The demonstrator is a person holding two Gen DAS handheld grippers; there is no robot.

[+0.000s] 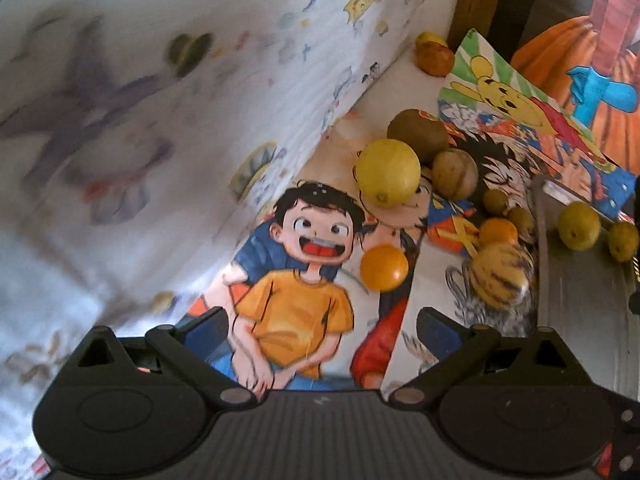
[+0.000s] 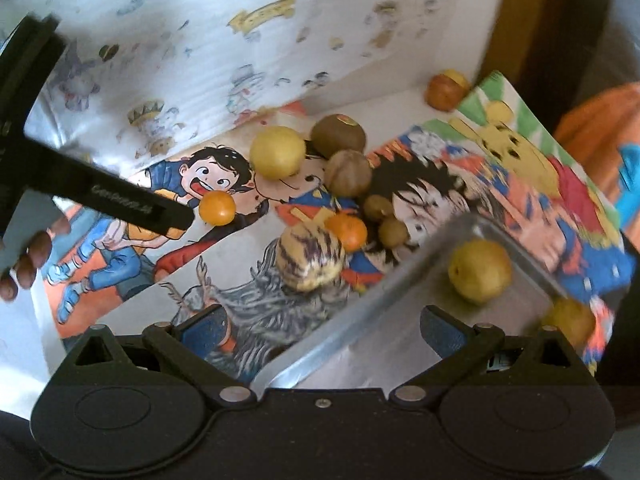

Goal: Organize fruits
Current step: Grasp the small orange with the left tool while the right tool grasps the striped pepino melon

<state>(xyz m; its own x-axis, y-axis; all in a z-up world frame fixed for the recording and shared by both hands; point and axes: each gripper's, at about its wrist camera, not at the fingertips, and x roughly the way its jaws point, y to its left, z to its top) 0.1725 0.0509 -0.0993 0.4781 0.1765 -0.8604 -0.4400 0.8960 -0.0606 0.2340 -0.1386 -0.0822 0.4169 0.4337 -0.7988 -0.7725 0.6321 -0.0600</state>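
Loose fruit lies on a cartoon-print cloth (image 1: 304,312). A small orange fruit (image 1: 384,267) sits just ahead of my open, empty left gripper (image 1: 320,332). Beyond it are a yellow round fruit (image 1: 387,172), a kiwi (image 1: 418,134), a tan fruit (image 1: 455,174), an orange (image 1: 498,232) and a striped yellow fruit (image 1: 500,276). A metal tray (image 1: 540,260) at the right holds two yellow fruits (image 1: 579,226). My right gripper (image 2: 324,326) hangs open and empty over the tray's rim (image 2: 360,300), with one yellow fruit (image 2: 480,272) ahead. A left gripper finger (image 2: 136,206) ends beside the small orange fruit (image 2: 217,208).
A patterned white fabric wall (image 1: 180,100) rises along the left and back. One brownish fruit (image 1: 434,58) lies apart in the far corner. Two small greenish fruits (image 2: 378,207) sit by the orange. A hand (image 2: 24,264) grips the left tool. Orange cloth (image 1: 560,52) lies beyond.
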